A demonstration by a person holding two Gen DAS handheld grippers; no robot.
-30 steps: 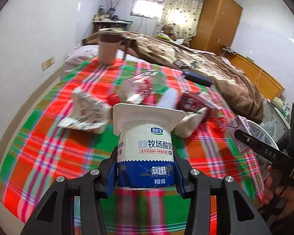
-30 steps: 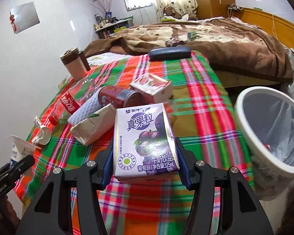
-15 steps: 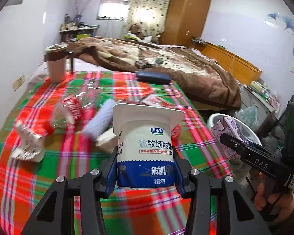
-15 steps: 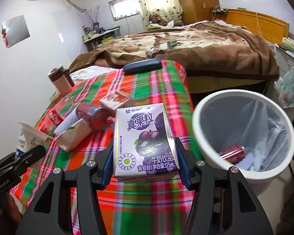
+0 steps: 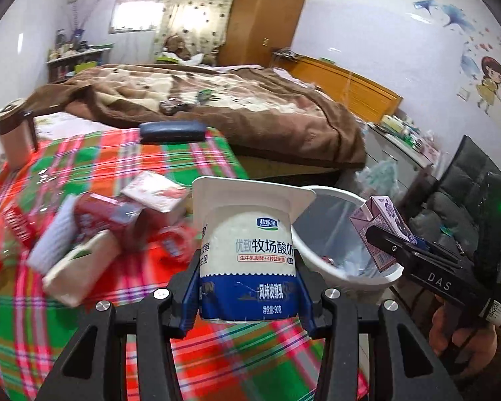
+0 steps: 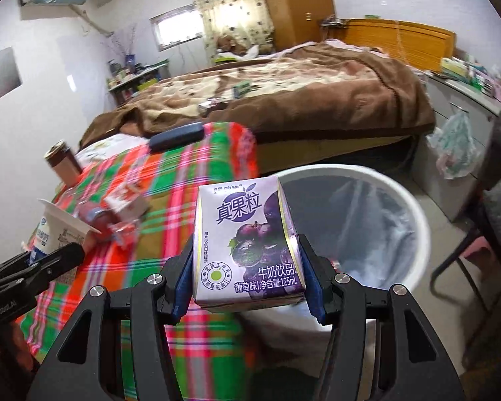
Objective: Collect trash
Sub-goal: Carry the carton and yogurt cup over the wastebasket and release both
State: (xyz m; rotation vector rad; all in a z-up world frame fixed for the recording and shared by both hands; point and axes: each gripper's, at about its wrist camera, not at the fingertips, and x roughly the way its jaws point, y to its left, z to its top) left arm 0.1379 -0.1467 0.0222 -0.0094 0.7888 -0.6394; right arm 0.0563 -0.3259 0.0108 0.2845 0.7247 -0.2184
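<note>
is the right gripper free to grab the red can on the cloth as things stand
Probably not: the right gripper is shut on the purple carton, so its fingers are full. The red can lies off to its left, beyond the left gripper.

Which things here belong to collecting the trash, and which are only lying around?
Part of the job:
yogurt cup, clamped in the left gripper
purple milk carton, clamped in the right gripper
white bin
wrappers and cartons on the plaid cloth

Just lying about:
brown tumbler
dark case
brown blanket
</note>
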